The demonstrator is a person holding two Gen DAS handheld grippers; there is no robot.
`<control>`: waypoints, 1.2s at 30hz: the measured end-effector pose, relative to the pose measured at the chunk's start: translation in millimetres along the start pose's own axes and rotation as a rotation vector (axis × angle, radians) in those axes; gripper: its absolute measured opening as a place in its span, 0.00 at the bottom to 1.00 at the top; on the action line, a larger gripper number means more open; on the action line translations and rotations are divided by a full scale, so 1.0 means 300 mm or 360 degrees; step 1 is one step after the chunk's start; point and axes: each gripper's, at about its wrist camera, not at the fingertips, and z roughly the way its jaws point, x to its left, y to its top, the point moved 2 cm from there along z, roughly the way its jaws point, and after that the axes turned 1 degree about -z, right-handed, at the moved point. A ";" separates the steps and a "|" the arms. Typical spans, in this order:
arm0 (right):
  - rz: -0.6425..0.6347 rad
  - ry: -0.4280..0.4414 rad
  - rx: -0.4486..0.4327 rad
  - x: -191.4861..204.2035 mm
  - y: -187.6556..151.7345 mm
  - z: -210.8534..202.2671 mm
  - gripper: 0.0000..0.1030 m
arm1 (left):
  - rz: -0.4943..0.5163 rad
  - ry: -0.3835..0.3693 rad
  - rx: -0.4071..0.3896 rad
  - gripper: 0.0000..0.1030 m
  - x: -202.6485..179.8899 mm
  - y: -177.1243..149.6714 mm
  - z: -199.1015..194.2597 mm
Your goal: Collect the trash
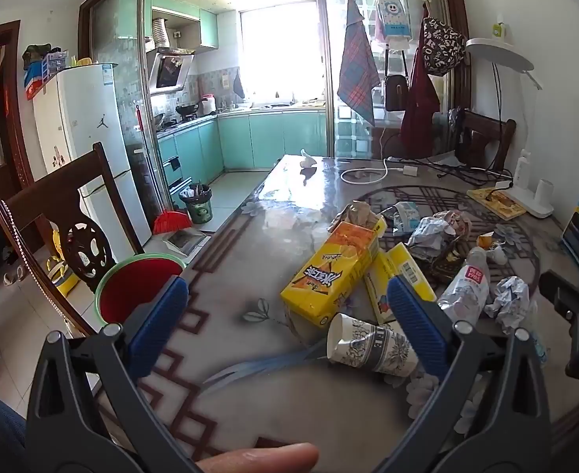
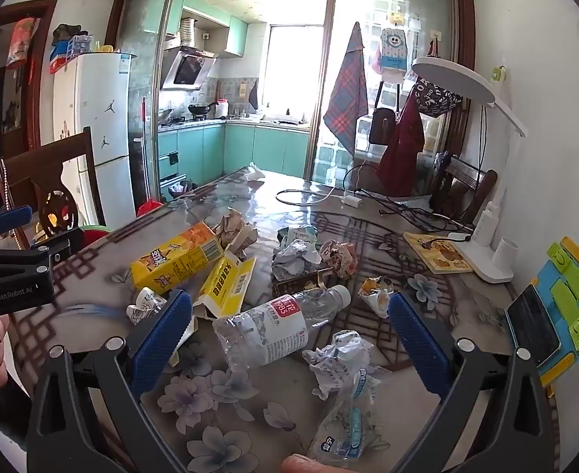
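Observation:
Trash lies on the patterned table [image 1: 250,260]: a yellow snack box [image 1: 335,272] [image 2: 177,262], a second flattened yellow box [image 2: 228,287], a crushed paper cup [image 1: 370,345], a crushed plastic bottle [image 2: 277,325] [image 1: 467,289], several crumpled paper balls [image 2: 338,356] and a clear wrapper [image 2: 346,421]. A red bin with a green rim [image 1: 139,287] stands beside the table at left. My left gripper [image 1: 287,313] is open and empty, with the cup by its right finger. My right gripper [image 2: 289,325] is open and empty, just behind the bottle.
A wooden chair [image 1: 56,216] stands left of the table by the bin. A white desk lamp [image 2: 482,244], a book [image 2: 437,254], cables [image 2: 368,197] and a phone on a colourful stand [image 2: 553,315] sit at the table's right and far side.

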 end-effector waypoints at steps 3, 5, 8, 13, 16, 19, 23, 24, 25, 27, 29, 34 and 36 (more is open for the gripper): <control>-0.0010 -0.0006 -0.0002 0.001 0.000 -0.001 0.94 | 0.0007 0.0004 0.0002 0.97 -0.001 0.000 0.002; -0.0008 -0.0007 -0.0003 0.002 0.001 -0.002 0.94 | 0.0005 0.0004 -0.0001 0.97 0.000 0.000 0.000; -0.0006 -0.0003 -0.0008 0.009 0.002 -0.007 0.94 | 0.0004 0.0007 0.0004 0.97 0.000 -0.001 0.002; 0.0006 -0.0001 0.0004 -0.003 0.000 0.000 0.94 | 0.0001 0.0007 0.0005 0.97 -0.004 -0.007 -0.002; 0.0009 -0.0001 0.0006 -0.004 0.000 0.000 0.94 | 0.0004 0.0002 0.0009 0.97 0.004 -0.002 0.001; 0.0003 -0.0001 0.0000 -0.001 -0.001 0.001 0.94 | 0.0003 0.0001 0.0011 0.97 0.007 -0.005 0.004; 0.0005 -0.0001 0.0001 -0.001 -0.001 0.001 0.94 | 0.0004 0.0001 0.0012 0.97 0.005 -0.007 0.002; 0.0005 -0.0001 0.0002 -0.001 -0.001 0.002 0.94 | 0.0006 0.0001 0.0013 0.97 0.000 -0.007 0.005; 0.0006 -0.0001 0.0002 -0.001 -0.001 0.002 0.94 | 0.0008 -0.0001 0.0013 0.97 0.001 -0.009 0.006; 0.0004 -0.0001 0.0002 -0.001 -0.001 0.002 0.94 | 0.0008 -0.0001 0.0015 0.97 -0.001 -0.009 0.007; 0.0005 -0.0001 0.0002 -0.001 -0.001 0.002 0.94 | 0.0007 -0.0004 0.0020 0.97 -0.002 -0.011 0.009; 0.0005 -0.0001 0.0003 0.000 -0.001 0.003 0.94 | 0.0003 -0.0008 0.0024 0.97 -0.004 -0.012 0.010; 0.0004 -0.0002 0.0002 0.000 -0.001 0.003 0.94 | 0.0005 -0.0005 0.0023 0.97 -0.005 -0.012 0.009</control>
